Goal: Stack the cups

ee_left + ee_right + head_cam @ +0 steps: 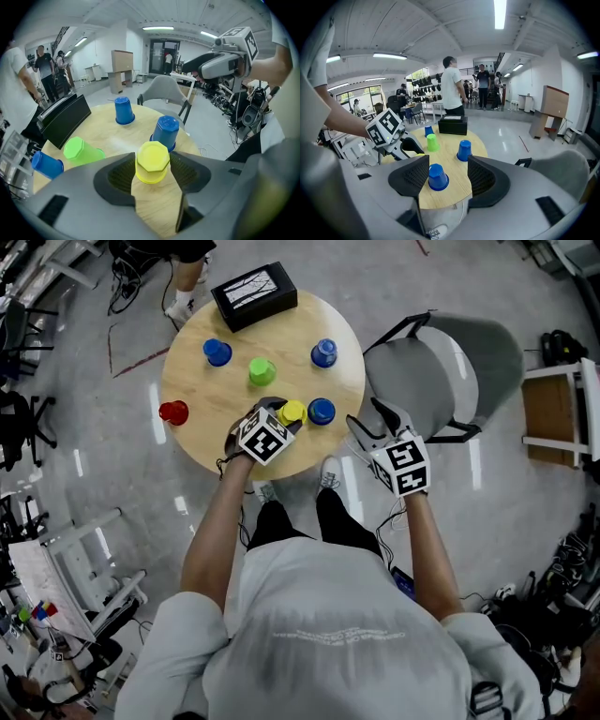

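Head view first: the round tabletop [202,442] carries six upside-down cups, all apart and none stacked. The yellow cup [292,412] is near the front edge, with the near blue cup [322,412] just beside it on the right. The green cup [262,371] stands further in, the red cup [173,412] is at the left edge, and the left blue cup [217,352] and right blue cup [324,353] are toward the far side. A black box [254,294] sits on the far rim. My left tongs [274,418] reach over the near edge at the yellow cup. My right tongs [373,423] hang off the tabletop over the floor [487,521], between the rim and a grey chair [450,367] close on the right. In the left gripper view my jaws stand wide with the yellow cup between their tips, filling the gap; I see no squeeze on it. The near blue cup stands right behind it, and bare wood lies under my jaws. In the right gripper view my jaws are wide apart and hold nothing. The near blue cup shows in the gap but stands further on, by the tabletop's edge, with the left tongs to its left and open wood beyond.
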Demonstrator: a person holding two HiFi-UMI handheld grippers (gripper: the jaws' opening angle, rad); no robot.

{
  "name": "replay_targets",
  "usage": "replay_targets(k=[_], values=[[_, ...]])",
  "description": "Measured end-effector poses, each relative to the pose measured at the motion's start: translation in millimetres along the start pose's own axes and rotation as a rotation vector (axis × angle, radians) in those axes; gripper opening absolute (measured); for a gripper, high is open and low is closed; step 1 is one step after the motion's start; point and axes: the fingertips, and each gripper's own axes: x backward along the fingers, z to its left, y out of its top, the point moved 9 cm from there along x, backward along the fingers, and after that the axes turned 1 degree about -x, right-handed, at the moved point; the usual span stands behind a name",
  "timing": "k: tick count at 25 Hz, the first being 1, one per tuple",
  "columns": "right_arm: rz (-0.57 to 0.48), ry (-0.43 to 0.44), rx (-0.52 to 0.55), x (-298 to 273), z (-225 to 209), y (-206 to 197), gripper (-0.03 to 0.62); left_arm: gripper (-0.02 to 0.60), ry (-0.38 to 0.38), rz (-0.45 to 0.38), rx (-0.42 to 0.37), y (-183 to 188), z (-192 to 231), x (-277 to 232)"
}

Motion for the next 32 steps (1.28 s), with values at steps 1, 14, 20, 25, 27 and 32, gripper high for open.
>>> replay_targets(k=[1,14,20,25,27,32], values=[[-0.002,0.000,0.000,0,-1,1,0.264,0.253,-0.008,-0.011,0.011,0,1,3],[-0.045,0.010,0.005,-22,3,33,0.264,0.265,0.134,-0.362,0.265,10,102,83],[-0.033,-0.004,0.015,-31,10,40,0.264,0.282,0.207,-0.209,0.279,-7,132,45],[-0.025,-0.020,0.011,-25,7,36,0.264,0.290,0.203,-0.156,0.248,-11,135,26],[-0.023,-0.024,0.009,-21,6,33,0.264,0.287,0.215,-0.144,0.244,-13,136,22],[-0.027,-0.022,0.012,-16,13,32,0.264,0.222,0.231,-0.175,0.274,-21,136,30]])
